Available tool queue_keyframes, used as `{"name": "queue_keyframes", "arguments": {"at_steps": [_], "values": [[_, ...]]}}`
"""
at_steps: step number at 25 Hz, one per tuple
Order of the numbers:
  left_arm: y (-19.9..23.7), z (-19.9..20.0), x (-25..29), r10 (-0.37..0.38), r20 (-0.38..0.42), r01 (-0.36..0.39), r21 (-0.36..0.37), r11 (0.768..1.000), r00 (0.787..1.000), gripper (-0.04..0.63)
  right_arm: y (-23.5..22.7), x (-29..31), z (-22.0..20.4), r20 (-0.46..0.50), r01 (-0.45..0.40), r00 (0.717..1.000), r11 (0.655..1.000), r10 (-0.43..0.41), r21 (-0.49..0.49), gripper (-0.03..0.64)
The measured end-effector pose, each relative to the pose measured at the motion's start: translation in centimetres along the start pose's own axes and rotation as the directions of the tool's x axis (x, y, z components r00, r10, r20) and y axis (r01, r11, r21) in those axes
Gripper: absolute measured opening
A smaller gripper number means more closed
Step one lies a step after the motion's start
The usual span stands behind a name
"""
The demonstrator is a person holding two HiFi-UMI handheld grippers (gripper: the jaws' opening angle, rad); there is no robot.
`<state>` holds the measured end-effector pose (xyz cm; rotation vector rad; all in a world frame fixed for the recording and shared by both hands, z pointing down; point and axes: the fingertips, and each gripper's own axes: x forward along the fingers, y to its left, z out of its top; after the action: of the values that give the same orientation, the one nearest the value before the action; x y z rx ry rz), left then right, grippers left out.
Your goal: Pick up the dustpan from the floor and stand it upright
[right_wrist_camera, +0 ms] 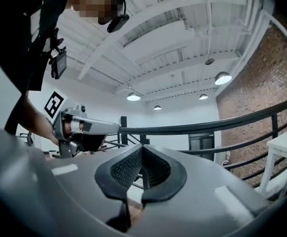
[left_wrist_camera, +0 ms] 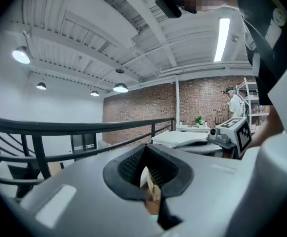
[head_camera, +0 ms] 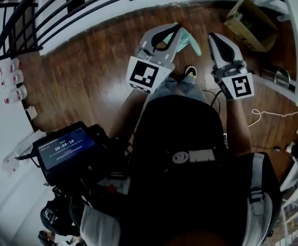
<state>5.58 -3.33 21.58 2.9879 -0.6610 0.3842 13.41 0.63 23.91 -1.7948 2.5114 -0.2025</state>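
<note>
**A loft-style workshop on a railed upper level**

White-painted ceiling beams (left_wrist_camera: 148, 19) with pendant lamps (left_wrist_camera: 120, 87) and a strip light (left_wrist_camera: 222, 38) filled the top of the left gripper view. A bare brick wall (left_wrist_camera: 143, 115) stood at its centre, behind a black metal railing (left_wrist_camera: 84, 128). In the head view, a wooden floor (head_camera: 87, 86) lay across the upper half, with an open cardboard box (head_camera: 251, 22) at upper right.
</note>
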Motion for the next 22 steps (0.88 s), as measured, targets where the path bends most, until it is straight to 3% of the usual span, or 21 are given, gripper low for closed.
{"name": "queue_keyframes", "arguments": {"at_steps": [5,11,22], "values": [[0.0,1.6,2.8,-0.021,0.139,0.019,0.020,1.000,0.990,0.017,0.4,1.1,-1.9,-0.034,-0.038,0.999,0.998,0.036,-0.041,0.005],[1.4,3.7,-4.1,0.001,0.169,-0.007,0.034,0.999,0.986,0.017,6.5,2.3,1.0,-0.018,-0.083,0.996,0.994,0.082,-0.072,0.005],[1.3,3.9,-4.5,-0.007,0.197,-0.002,0.044,0.999,0.980,0.017,7.2,2.8,2.0,0.009,-0.095,0.995,0.990,0.097,-0.106,0.003]]}}
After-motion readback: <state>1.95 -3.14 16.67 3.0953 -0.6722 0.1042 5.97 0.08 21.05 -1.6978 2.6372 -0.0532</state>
